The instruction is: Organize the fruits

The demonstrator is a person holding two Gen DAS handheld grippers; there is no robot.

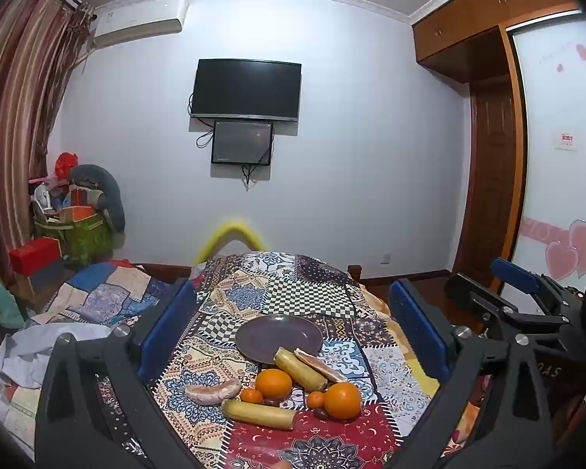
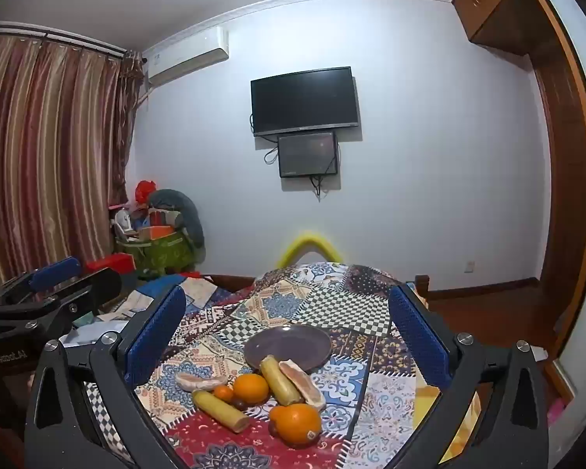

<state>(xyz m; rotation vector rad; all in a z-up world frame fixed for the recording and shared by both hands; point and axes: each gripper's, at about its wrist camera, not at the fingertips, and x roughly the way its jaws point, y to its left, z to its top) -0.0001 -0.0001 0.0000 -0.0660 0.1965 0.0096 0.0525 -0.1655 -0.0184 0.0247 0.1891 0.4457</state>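
Observation:
A dark purple plate [image 1: 279, 334] [image 2: 293, 342] lies empty on a patchwork-covered table [image 1: 308, 297]. In front of it lie fruits: two large oranges [image 1: 273, 383] [image 1: 343, 400], two small mandarins [image 1: 251, 395], two yellow banana pieces [image 1: 258, 413] [image 1: 300, 368], two pinkish grapefruit slices [image 1: 213, 391] [image 1: 320, 365] and dark dates [image 1: 321, 414]. In the right wrist view the near orange [image 2: 295, 424] is closest. My left gripper [image 1: 293, 332] is open and empty above the fruits. My right gripper [image 2: 287, 336] is open and empty, and shows at the right of the left wrist view [image 1: 519, 293].
A bed with a patchwork quilt [image 1: 97, 293] and crumpled white cloth [image 1: 39, 348] lies left of the table. A yellow chair back [image 1: 234, 234] stands behind the table. A cluttered green bin [image 1: 78, 230] and red box [image 1: 35, 254] sit by the curtain.

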